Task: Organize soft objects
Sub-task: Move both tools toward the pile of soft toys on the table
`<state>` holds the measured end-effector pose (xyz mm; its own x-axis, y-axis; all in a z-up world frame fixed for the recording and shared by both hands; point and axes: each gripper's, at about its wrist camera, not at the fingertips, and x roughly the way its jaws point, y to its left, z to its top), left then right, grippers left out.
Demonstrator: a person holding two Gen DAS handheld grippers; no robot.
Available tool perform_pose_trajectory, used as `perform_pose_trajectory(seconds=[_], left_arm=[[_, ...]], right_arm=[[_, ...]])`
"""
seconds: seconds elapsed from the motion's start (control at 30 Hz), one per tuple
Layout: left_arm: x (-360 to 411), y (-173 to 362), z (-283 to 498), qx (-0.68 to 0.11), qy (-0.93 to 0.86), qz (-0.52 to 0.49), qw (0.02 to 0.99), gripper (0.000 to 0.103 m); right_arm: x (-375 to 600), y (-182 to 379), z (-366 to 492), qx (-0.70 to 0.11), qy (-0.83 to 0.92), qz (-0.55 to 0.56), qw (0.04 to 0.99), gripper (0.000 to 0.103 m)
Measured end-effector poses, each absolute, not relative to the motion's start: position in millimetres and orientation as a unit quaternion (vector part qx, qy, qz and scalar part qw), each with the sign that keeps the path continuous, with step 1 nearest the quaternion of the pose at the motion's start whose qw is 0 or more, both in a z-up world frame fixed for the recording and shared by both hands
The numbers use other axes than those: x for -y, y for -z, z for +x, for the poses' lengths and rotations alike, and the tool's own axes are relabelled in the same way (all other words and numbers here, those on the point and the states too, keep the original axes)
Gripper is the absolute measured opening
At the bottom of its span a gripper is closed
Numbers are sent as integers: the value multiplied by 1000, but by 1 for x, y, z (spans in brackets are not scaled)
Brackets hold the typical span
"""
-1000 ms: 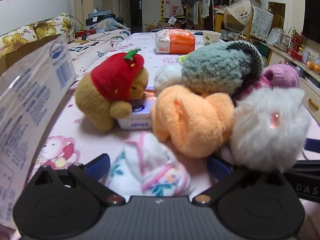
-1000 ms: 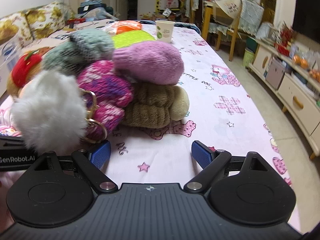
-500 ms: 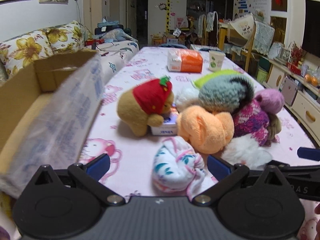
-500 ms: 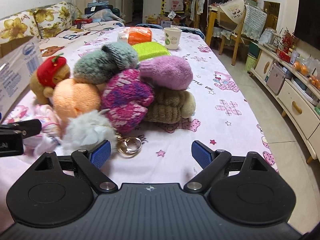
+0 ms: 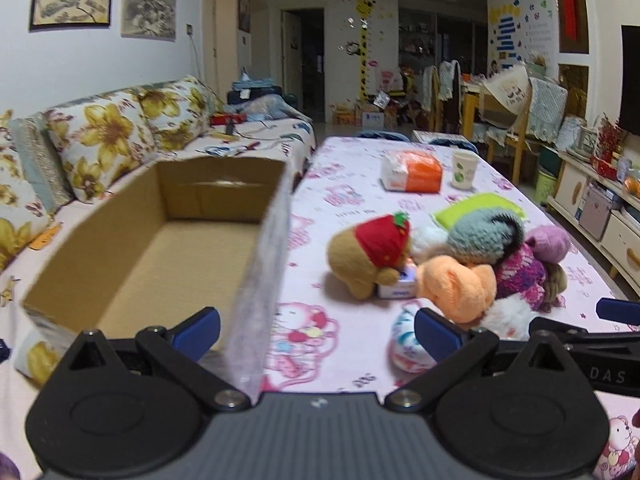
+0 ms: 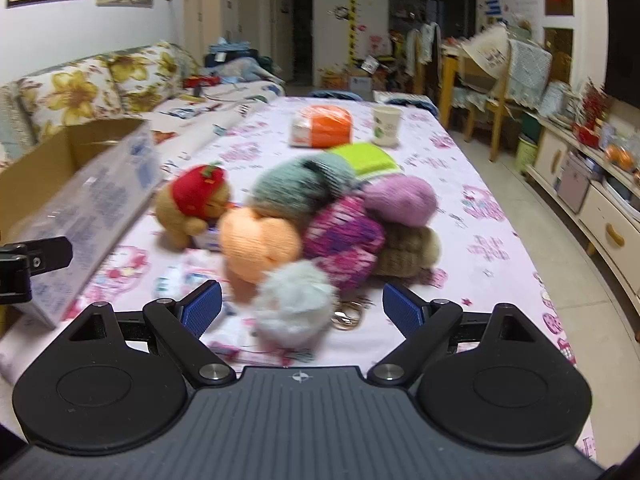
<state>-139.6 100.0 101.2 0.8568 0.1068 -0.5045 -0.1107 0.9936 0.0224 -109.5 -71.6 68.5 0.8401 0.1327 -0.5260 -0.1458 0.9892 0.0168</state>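
A heap of soft objects is seen on the pink printed tablecloth [image 6: 480, 200]: a bear plush in a red cap [image 6: 194, 204], an orange knit [image 6: 258, 242], a grey-green knit [image 6: 302, 186], a purple knit [image 6: 344, 234], a white pompom [image 6: 294, 306] and a floral cloth roll [image 5: 406, 340]. An open cardboard box [image 5: 160, 256] stands to their left. The left gripper [image 5: 316, 330] and right gripper [image 6: 302, 312] are both held wide apart, nothing grasped
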Motion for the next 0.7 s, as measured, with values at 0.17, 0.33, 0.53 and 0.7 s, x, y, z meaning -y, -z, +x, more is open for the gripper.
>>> perform_pose_trajectory(seconds=[0.17, 0.33, 0.53, 0.7], left_arm=[[-108, -114, -154, -247, -73, -3, 966, 102], [-110, -124, -165, -234, -82, -3, 969, 102], [-104, -138, -186, -217, -87, 4, 972, 102], [-95, -154, -204, -196, -86, 11, 977, 102]], right_arm=[[57, -78, -122, -254, -94, -22, 962, 103], [50, -87, -138, -234, -106, -33, 966, 103], [51, -93, -155, -213, -115, -27, 970, 103], [55, -96, -172, -197, -116, -23, 973, 103]])
